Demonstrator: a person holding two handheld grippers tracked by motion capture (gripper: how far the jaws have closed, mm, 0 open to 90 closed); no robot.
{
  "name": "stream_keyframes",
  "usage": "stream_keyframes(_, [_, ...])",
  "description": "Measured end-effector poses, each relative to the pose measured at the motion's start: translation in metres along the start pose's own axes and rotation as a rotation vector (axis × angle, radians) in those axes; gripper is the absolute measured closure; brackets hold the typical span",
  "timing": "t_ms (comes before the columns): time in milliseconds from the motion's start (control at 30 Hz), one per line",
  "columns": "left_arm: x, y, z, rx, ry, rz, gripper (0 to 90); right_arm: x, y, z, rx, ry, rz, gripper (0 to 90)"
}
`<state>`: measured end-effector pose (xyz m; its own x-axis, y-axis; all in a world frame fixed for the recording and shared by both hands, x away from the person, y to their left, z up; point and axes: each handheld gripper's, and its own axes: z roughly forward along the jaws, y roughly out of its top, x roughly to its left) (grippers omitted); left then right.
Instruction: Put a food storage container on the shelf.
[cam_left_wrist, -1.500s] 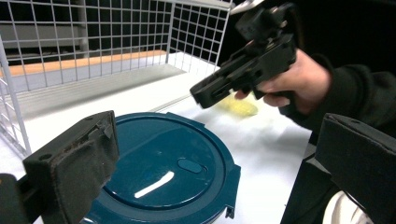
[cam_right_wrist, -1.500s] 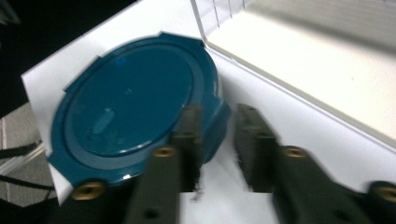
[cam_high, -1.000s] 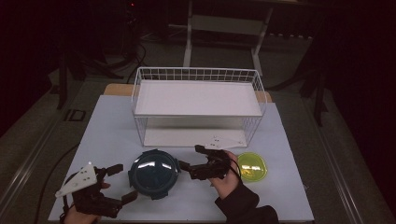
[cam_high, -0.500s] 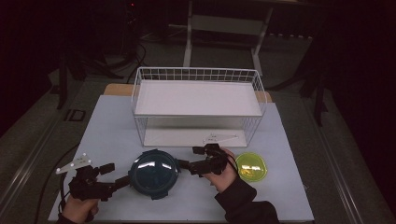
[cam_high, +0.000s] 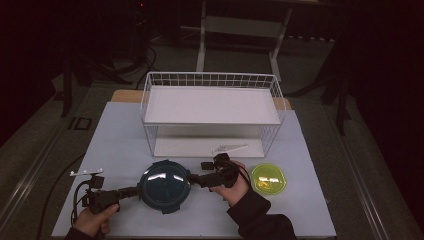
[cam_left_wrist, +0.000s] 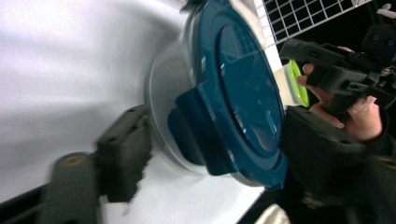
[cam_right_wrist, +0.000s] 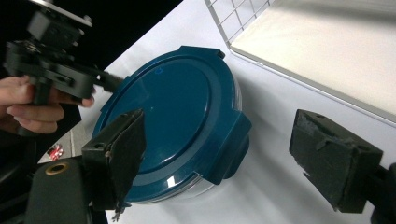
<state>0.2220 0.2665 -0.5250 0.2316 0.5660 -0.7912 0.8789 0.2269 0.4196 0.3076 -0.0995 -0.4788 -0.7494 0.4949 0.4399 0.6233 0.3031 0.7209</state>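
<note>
A round clear container with a dark teal clip-on lid (cam_high: 164, 185) sits near the table's front edge. My left gripper (cam_high: 131, 191) reaches it from the left. In the left gripper view the container (cam_left_wrist: 233, 88) lies on its side in frame, and the left gripper (cam_left_wrist: 219, 154) is open with its jaws either side of a lid tab. My right gripper (cam_high: 200, 173) stands at the container's right edge. The right gripper view has the lid (cam_right_wrist: 173, 107) close ahead, the right gripper (cam_right_wrist: 224, 158) open, and a lid tab between its jaws.
A white wire rack (cam_high: 212, 107) with a flat shelf stands behind the container. A yellow-green round lidded dish (cam_high: 268, 178) lies to the right of the right hand. The white table top (cam_high: 120, 135) ends just in front of both hands.
My left gripper has swung in from the front left until its jaws meet the container's left side. The right gripper has barely moved.
</note>
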Motion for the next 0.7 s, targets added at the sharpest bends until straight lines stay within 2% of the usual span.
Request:
stream_keyframes(67, [0.004,0.000,0.004,0.022,-0.023,-0.029,32.1,0.000,0.000,-0.001,-0.002,-0.001,-0.003,19.0])
stream_keyframes(133, [0.005,0.000,0.006,0.028,-0.025,-0.036,38.0,0.001,0.000,-0.001,-0.001,-0.005,-0.003,18.9])
stream_keyframes(167, [0.008,0.000,0.009,0.035,-0.045,-0.060,38.0,0.001,0.000,-0.001,-0.002,-0.005,-0.005,19.3])
stream_keyframes(200, [0.009,0.000,0.011,0.039,-0.050,-0.067,44.7,0.001,0.000,-0.001,-0.001,-0.007,-0.005,19.6])
stream_keyframes(233, [0.010,0.000,0.012,0.047,-0.054,-0.065,47.6,0.001,0.000,-0.002,-0.003,-0.008,-0.007,19.9])
stream_keyframes(333, [0.012,0.000,0.013,0.049,-0.069,-0.085,49.5,0.000,0.000,-0.002,-0.001,-0.010,-0.003,20.5])
stream_keyframes(467, [0.015,0.001,0.014,0.046,-0.084,-0.078,50.5,-0.003,-0.002,-0.003,0.007,-0.005,0.015,23.0])
stream_keyframes(567, [0.014,0.001,0.014,0.048,-0.082,-0.057,50.7,-0.005,-0.005,-0.002,0.009,0.011,0.037,24.5])
stream_keyframes(700, [0.008,0.001,0.013,0.042,-0.086,0.001,52.7,-0.009,-0.010,0.000,0.023,0.032,0.065,29.5])
